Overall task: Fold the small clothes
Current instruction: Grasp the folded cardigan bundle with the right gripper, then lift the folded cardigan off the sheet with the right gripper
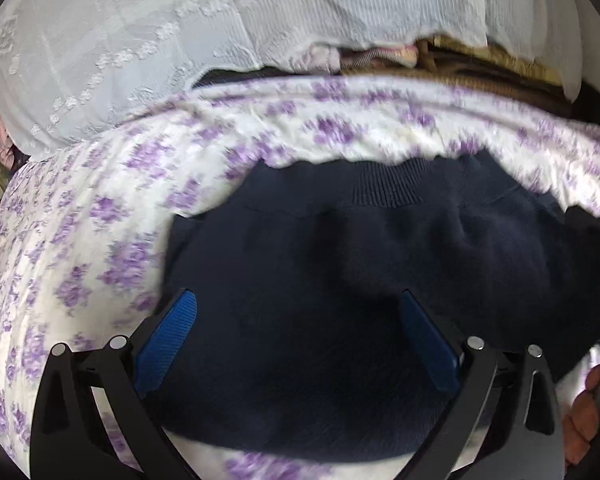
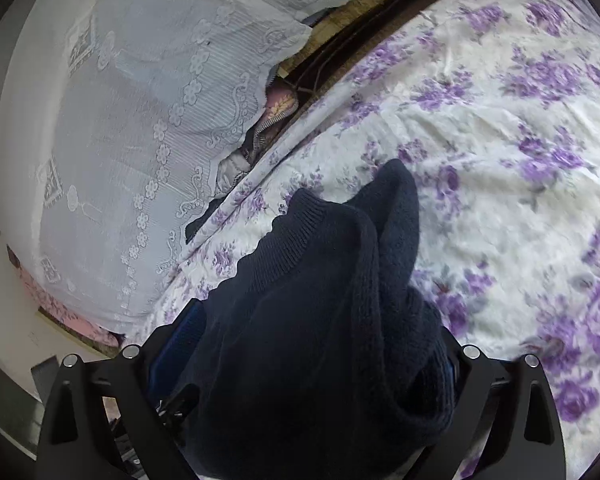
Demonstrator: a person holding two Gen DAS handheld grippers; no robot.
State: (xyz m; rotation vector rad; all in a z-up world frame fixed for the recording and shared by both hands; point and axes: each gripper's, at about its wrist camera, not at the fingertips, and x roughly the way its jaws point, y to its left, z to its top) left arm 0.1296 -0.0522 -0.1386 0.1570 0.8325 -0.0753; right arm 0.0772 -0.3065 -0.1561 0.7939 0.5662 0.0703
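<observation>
Navy knit garment (image 1: 340,264) lies on the floral bed sheet (image 1: 80,240) directly ahead of the left gripper (image 1: 296,312), whose fingers stand apart over it, while the right gripper (image 2: 300,360) has a bunched fold clamped between its fingers, ribbed hem running crosswise.

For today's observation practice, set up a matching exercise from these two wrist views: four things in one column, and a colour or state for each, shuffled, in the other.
Things:
1. navy knit garment
2. bedsheet
3. lace cloth
4. left gripper

Descriptions:
A. white, sheer, with a stitched flower pattern
B. open, fingers apart over dark fabric
C. dark blue with a ribbed edge
D. white with purple flowers

Pairs: 1-C, 2-D, 3-A, 4-B
</observation>
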